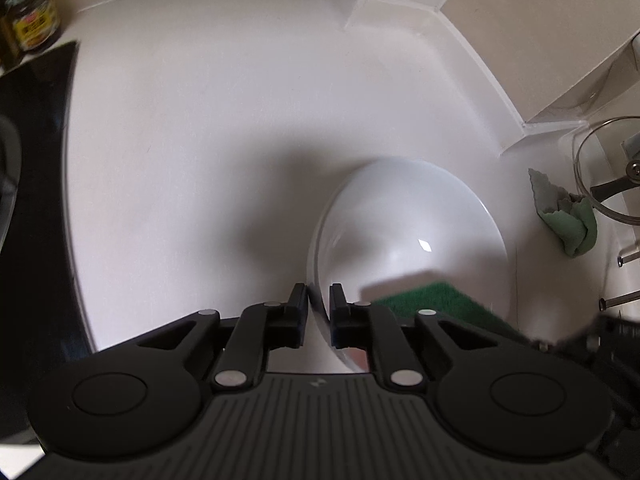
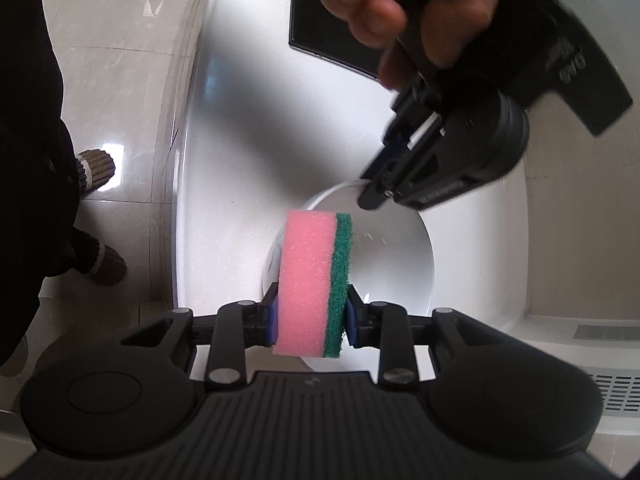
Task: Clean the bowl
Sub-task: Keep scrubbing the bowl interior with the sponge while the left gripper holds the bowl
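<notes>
A white bowl (image 1: 408, 220) sits tilted on the white counter (image 1: 200, 140). My left gripper (image 1: 319, 290) is shut on its near rim, one finger inside and one outside. In the right wrist view, that left gripper (image 2: 370, 196) pinches the far rim of the bowl (image 2: 396, 264), with a person's hand (image 2: 400, 8) holding it. My right gripper (image 2: 313, 289) is shut on a pink sponge with a green scouring side (image 2: 312, 280), held upright just over the bowl's near edge. The sponge's green face (image 1: 436, 300) shows low in the left wrist view.
A black cooktop (image 1: 36, 160) lies at the left, with a yellow-labelled jar (image 1: 32, 16) behind it. A crumpled green cloth (image 1: 568, 220) and a glass pan lid (image 1: 608, 168) lie at the right. A tiled wall ledge (image 1: 500, 40) stands behind. The person's slippered feet (image 2: 96, 168) are on the floor.
</notes>
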The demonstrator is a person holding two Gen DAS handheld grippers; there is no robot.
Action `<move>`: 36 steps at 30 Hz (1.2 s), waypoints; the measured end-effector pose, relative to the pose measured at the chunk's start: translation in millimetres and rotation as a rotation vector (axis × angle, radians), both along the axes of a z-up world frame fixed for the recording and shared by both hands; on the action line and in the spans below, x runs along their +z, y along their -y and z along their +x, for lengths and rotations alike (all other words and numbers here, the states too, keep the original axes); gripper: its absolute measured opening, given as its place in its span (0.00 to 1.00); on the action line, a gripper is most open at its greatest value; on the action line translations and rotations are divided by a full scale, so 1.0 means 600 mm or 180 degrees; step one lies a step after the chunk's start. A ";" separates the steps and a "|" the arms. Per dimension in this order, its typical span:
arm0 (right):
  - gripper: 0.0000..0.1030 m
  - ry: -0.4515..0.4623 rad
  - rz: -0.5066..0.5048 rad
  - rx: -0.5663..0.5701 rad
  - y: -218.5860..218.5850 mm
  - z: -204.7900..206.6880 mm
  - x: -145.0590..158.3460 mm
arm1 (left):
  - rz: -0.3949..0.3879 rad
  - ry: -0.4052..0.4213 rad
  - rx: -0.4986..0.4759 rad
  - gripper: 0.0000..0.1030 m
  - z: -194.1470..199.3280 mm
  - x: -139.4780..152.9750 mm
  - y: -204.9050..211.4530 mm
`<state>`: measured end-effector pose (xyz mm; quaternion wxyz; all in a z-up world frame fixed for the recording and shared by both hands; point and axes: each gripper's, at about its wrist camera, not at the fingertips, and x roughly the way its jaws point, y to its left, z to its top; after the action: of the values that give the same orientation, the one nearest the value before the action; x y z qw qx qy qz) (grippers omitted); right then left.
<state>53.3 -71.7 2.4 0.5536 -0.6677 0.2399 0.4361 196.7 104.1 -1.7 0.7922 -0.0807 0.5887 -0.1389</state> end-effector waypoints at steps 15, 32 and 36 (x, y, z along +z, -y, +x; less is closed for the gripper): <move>0.26 0.0025 -0.0062 -0.0089 0.001 0.015 0.000 | -0.0096 -0.0077 0.0177 0.14 -0.039 0.005 -0.017; 0.26 0.0024 -0.0119 -0.0110 -0.001 0.015 0.001 | -0.0007 -0.0054 -0.0020 0.06 0.033 -0.005 0.005; 0.26 -0.0004 -0.0116 -0.0134 0.000 0.018 0.002 | -0.0050 -0.0058 0.0070 0.08 0.004 -0.001 -0.008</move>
<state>63.9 -71.8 3.8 0.5503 -0.6721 0.2621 0.4203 199.3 108.9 -2.5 0.7876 -0.0947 0.5939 -0.1342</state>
